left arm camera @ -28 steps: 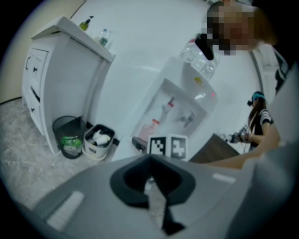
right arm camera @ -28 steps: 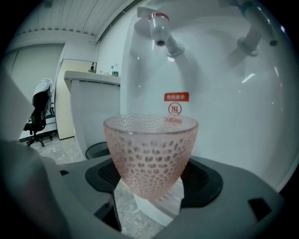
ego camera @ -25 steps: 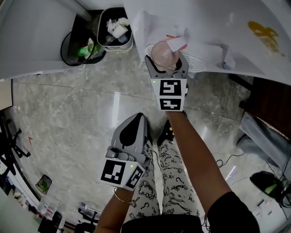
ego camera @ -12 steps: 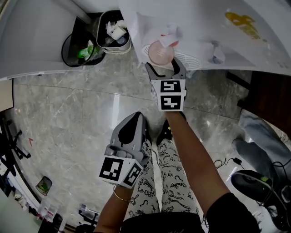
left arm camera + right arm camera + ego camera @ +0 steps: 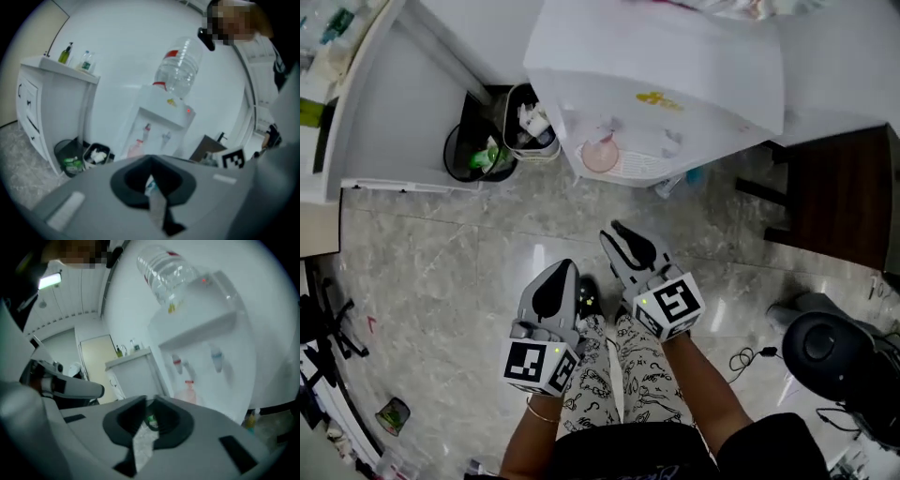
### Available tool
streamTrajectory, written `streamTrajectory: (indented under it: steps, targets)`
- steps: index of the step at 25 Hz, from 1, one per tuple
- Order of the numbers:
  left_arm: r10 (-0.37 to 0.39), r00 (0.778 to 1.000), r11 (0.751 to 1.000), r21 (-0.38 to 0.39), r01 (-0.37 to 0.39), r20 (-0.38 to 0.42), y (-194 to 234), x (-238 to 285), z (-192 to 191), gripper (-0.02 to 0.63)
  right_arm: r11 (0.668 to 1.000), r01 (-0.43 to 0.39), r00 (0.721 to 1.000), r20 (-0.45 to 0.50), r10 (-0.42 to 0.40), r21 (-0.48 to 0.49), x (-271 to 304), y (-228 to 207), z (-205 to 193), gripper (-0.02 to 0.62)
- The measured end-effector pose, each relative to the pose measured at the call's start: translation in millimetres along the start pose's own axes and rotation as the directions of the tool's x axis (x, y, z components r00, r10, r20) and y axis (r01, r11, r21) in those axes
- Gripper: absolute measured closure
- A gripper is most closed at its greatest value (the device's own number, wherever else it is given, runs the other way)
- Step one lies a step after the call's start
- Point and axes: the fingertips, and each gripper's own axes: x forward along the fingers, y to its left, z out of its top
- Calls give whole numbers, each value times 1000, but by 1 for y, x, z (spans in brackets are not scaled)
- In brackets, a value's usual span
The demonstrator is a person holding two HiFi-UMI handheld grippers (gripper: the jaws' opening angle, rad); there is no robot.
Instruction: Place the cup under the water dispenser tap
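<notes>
A pale pink cup (image 5: 600, 156) stands on the white water dispenser's (image 5: 675, 66) drip tray (image 5: 642, 167), below the red tap. It also shows in the left gripper view as the pink cup (image 5: 135, 147) and in the right gripper view as the cup (image 5: 189, 391). My right gripper (image 5: 615, 231) is well back from the cup. Its jaws are closing to a narrow gap, and nothing is between them (image 5: 149, 401). My left gripper (image 5: 564, 266) is beside it, lower left, its jaws together and empty (image 5: 150, 158).
A black bin (image 5: 478, 155) and a white bin (image 5: 530, 127) full of rubbish stand left of the dispenser, next to a white cabinet (image 5: 384, 94). A dark table (image 5: 844, 197) is on the right, with a black round appliance (image 5: 820, 347) and cables on the marble floor.
The right gripper let go of the cup on the tray, pulled back toward me and its jaws narrowed. Both grippers now sit far from the dispenser.
</notes>
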Motion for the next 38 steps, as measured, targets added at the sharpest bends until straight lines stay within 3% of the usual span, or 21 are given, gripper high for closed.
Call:
streamTrajectory:
  steps: [1, 4, 8, 11, 14, 23, 26, 38]
  targets:
    - [1, 1000, 1000, 2, -1, 11, -9, -11, 12, 612, 1000, -30, 999, 35, 29, 9, -21, 12, 19, 572]
    - [-19, 999, 999, 32, 17, 47, -34, -41, 52, 612, 995, -98, 993, 61, 98, 4, -72, 40, 72, 581]
    - [-107, 991, 980, 178, 93, 75, -86, -78, 117, 612, 987, -96, 995, 13, 99, -130, -129, 69, 144, 581]
    - [-158, 981, 961, 245, 127, 111, -123, -105, 161, 612, 996, -39, 998, 45, 43, -85, -166, 78, 194, 581]
    - [-176, 973, 957, 259, 133, 152, -151, -131, 186, 612, 1000, -24, 995, 98, 25, -11, -198, 93, 226, 581]
    - [-222, 965, 936, 308, 170, 140, -185, -162, 188, 612, 1000, -17, 994, 104, 19, -20, -257, 107, 246, 581]
    - [-221, 964, 934, 318, 165, 149, -186, -164, 193, 612, 1000, 17, 995, 97, -17, -3, -260, 103, 242, 581]
    - [-205, 963, 942, 300, 147, 173, -179, -170, 197, 612, 1000, -20, 994, 105, 21, -10, -250, 120, 244, 581]
